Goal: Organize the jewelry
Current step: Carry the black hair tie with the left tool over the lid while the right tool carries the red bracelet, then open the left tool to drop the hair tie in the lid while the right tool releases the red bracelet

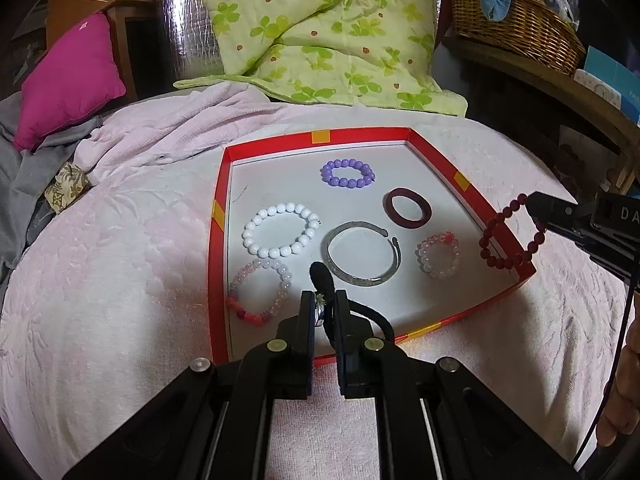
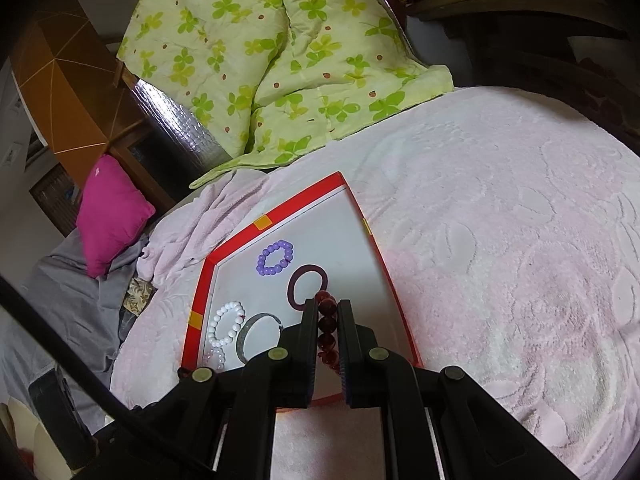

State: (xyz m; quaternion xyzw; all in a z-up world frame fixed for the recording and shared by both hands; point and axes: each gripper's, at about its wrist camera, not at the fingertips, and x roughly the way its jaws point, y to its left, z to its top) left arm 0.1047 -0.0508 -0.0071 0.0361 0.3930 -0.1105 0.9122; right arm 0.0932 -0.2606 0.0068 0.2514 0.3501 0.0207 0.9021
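Note:
A red-rimmed tray (image 1: 218,248) with a white floor lies on a pink blanket. In it lie a purple bead bracelet (image 1: 348,173), a dark red ring bangle (image 1: 407,208), a white bead bracelet (image 1: 280,231), a silver cuff (image 1: 362,254), a small pink bead bracelet (image 1: 437,255) and a pink-and-red bead bracelet (image 1: 259,290). My left gripper (image 1: 325,304) is shut on a black hair tie (image 1: 322,276) with a small charm, over the tray's near edge. My right gripper (image 2: 325,312) is shut on a dark red bead bracelet (image 2: 326,328), held above the tray's right rim; it also shows in the left wrist view (image 1: 510,236).
The pink blanket (image 1: 120,280) covers a bed. A green clover quilt (image 1: 320,32) lies behind the tray. A magenta pillow (image 1: 68,80) and grey cloth are at the left. A wicker basket (image 1: 516,20) sits on a wooden shelf at the back right.

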